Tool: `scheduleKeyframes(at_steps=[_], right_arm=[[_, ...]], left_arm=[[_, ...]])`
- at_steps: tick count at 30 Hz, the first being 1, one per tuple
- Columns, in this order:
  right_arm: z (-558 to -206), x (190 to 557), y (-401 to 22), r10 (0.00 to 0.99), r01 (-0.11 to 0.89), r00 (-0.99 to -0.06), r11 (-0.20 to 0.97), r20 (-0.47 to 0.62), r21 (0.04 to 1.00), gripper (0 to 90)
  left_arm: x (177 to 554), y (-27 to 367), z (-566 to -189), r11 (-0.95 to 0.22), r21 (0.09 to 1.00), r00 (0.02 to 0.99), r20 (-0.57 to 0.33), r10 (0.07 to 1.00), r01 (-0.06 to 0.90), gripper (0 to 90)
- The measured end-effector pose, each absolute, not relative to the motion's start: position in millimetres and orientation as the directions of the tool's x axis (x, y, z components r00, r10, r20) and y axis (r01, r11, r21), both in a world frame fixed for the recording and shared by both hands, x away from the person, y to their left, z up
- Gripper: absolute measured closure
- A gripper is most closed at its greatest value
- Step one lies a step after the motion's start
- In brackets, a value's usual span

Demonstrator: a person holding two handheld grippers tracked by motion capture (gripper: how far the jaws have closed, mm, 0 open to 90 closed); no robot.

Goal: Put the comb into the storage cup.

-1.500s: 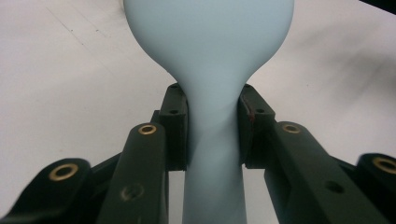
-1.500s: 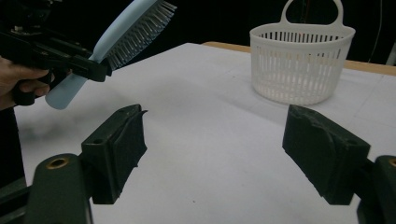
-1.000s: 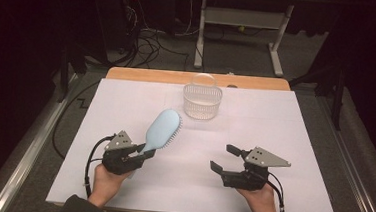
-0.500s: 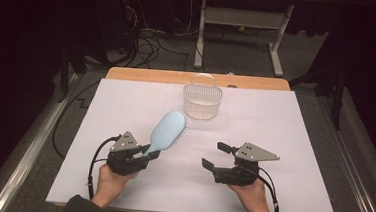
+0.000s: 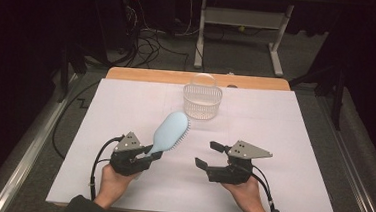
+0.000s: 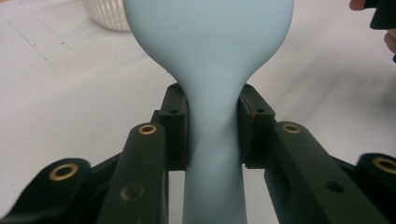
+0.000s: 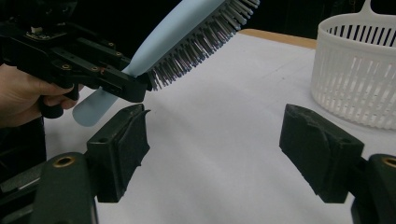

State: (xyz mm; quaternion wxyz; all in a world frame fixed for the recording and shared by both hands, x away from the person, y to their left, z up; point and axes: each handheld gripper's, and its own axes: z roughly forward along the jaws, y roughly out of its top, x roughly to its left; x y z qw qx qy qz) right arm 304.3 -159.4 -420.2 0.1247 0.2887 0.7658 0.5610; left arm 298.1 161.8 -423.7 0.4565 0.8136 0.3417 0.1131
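A pale blue hairbrush (image 5: 170, 130) slants up over the white table, its bristles turned to the right. My left gripper (image 5: 153, 152) is shut on its handle; in the left gripper view both pads (image 6: 176, 126) press the narrow neck of the brush (image 6: 210, 46). My right gripper (image 5: 207, 155) hovers a short way right of the brush. Its jaws stand wide apart and have just been closing a little, with nothing between them. The right gripper view looks past its own jaws (image 7: 215, 144) at the bristles (image 7: 201, 42) and the left gripper (image 7: 135, 84).
A white slotted basket (image 5: 202, 102) with a hoop handle stands at the far middle of the table, also at right in the right gripper view (image 7: 359, 70). A white sheet (image 5: 293, 143) covers the tabletop, with a wooden edge (image 5: 153, 75) at the far side.
My right gripper has shifted left, closer to the brush, and its jaws look slightly narrower. The left gripper and brush have barely moved.
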Motion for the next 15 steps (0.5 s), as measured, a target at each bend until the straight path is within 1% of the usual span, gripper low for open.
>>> scheduleKeyframes(at_steps=[8, 15], right_arm=[[-419.1, 307.2, -154.8, 0.589, 0.303, -0.798, 0.204, 0.130, 0.931, 25.6], [-418.2, 311.1, -142.7, 0.574, 0.312, -0.807, 0.210, 0.142, 0.927, 25.8]], left_arm=[[297.4, 158.9, -423.5, -0.358, 0.823, 0.748, -0.117, 0.653, 0.441, 67.3], [296.3, 154.5, -422.6, -0.366, 0.825, 0.756, -0.108, 0.646, 0.431, 67.3]])
